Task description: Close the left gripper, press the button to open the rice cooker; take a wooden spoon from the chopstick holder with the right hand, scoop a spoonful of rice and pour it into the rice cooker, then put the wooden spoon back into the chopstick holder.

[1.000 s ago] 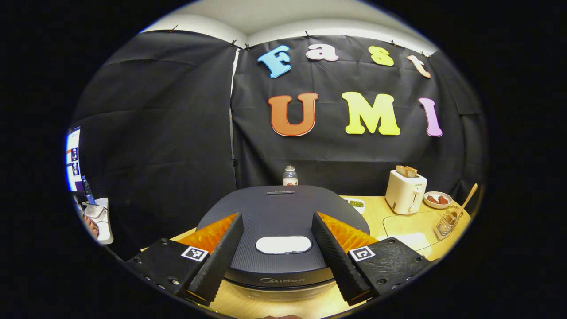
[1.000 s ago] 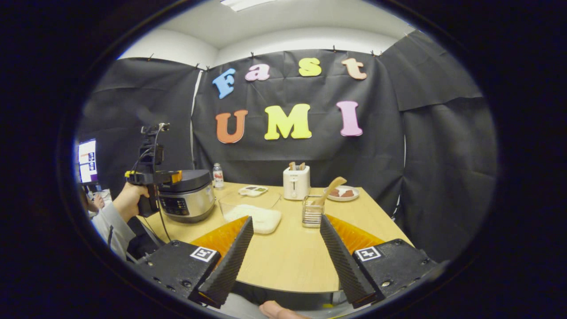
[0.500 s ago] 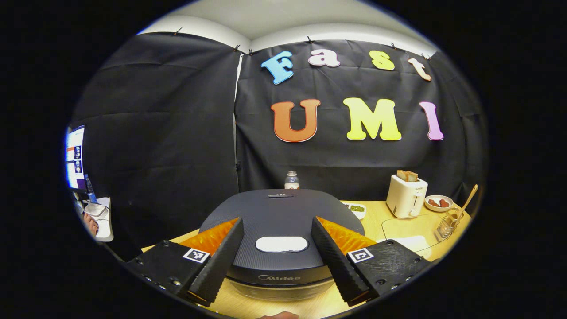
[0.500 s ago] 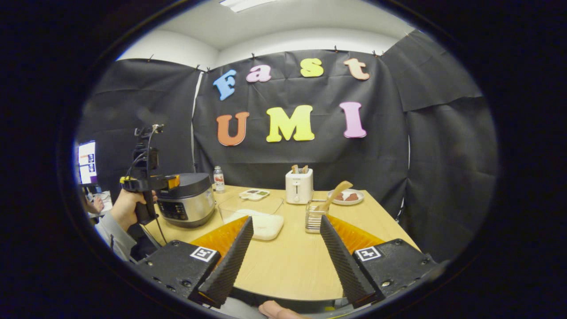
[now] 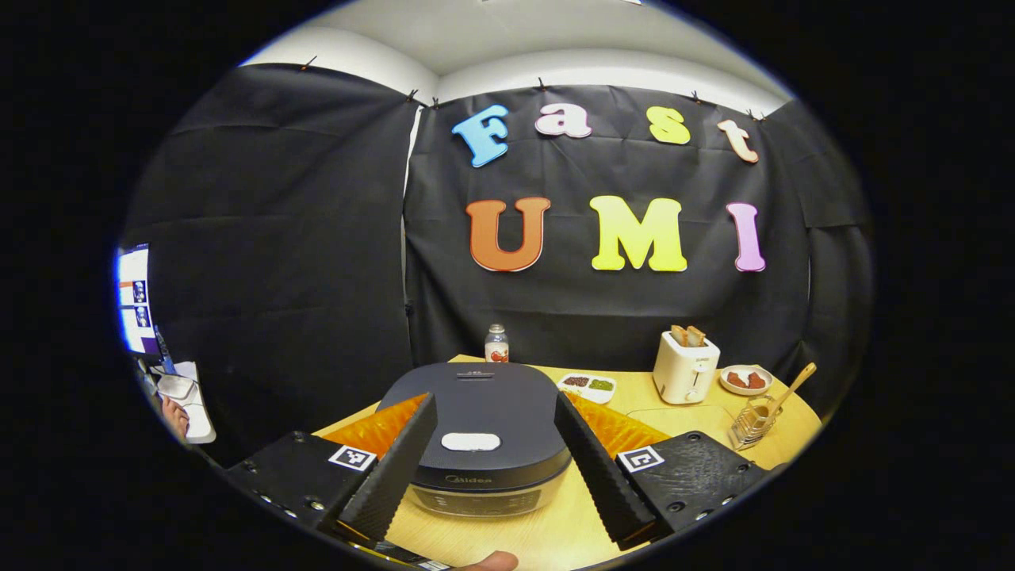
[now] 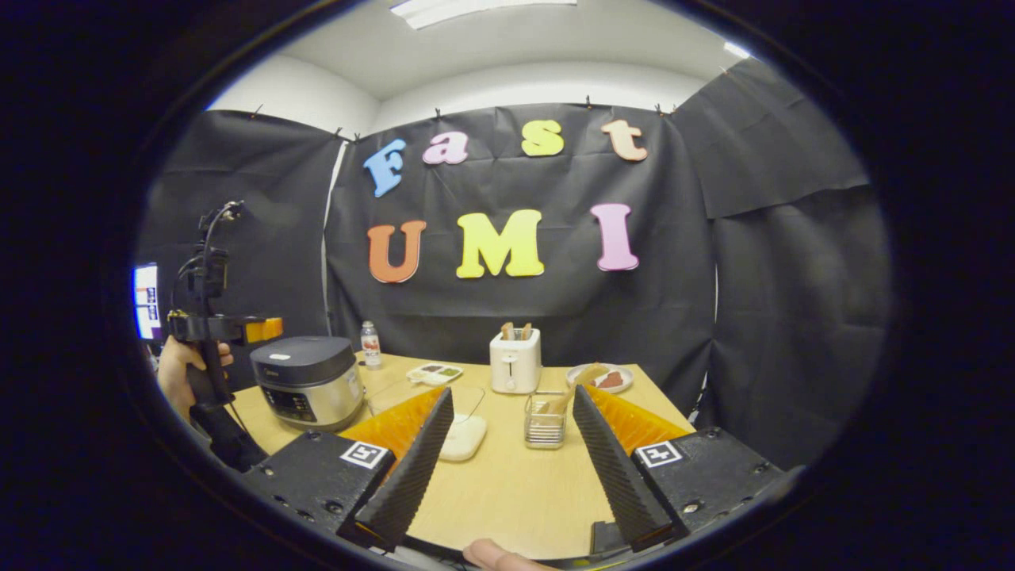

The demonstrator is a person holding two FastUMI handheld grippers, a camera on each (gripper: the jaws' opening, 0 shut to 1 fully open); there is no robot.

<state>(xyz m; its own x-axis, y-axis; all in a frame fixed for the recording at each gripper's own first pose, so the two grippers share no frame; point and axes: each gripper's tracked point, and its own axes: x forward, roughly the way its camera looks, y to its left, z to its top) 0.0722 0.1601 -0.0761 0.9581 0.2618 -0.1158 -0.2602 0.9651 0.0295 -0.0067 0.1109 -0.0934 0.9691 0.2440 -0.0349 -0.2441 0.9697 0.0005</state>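
- Left gripper view: the left claw (image 5: 492, 464) is held with its two fingers wide apart, nothing between them, above the near edge of the wooden surface (image 5: 547, 531).
- The rice cooker (image 5: 480, 440) is seen between the fingers and just beyond them, standing on the surface with its dark lid down; the pale oval button (image 5: 470, 442) lies on the front part of the lid, untouched.
- Farther right, the wire chopstick holder (image 5: 749, 424) is placed near the surface's right edge, with the wooden spoon (image 5: 785, 388) leaning out of it to the upper right.
- A white toaster (image 5: 685, 366), a small plate (image 5: 743, 379), a divided dish (image 5: 587, 385) and a bottle (image 5: 496, 346) are set along the back.
- Right gripper view: the right claw (image 6: 511, 468) is likewise spread open and empty, over the near side of the surface (image 6: 507, 492).
- The chopstick holder (image 6: 545, 419) is framed between the fingers, well apart from them, the wooden spoon (image 6: 577, 382) resting tilted in it.
- A clear container of rice (image 6: 460, 432) is partly hidden behind the left finger.
- The rice cooker (image 6: 308, 381) stands closed at the left, and beside it the left claw (image 6: 262, 328) is gripped by a hand (image 6: 181, 371) above the cooker's level.
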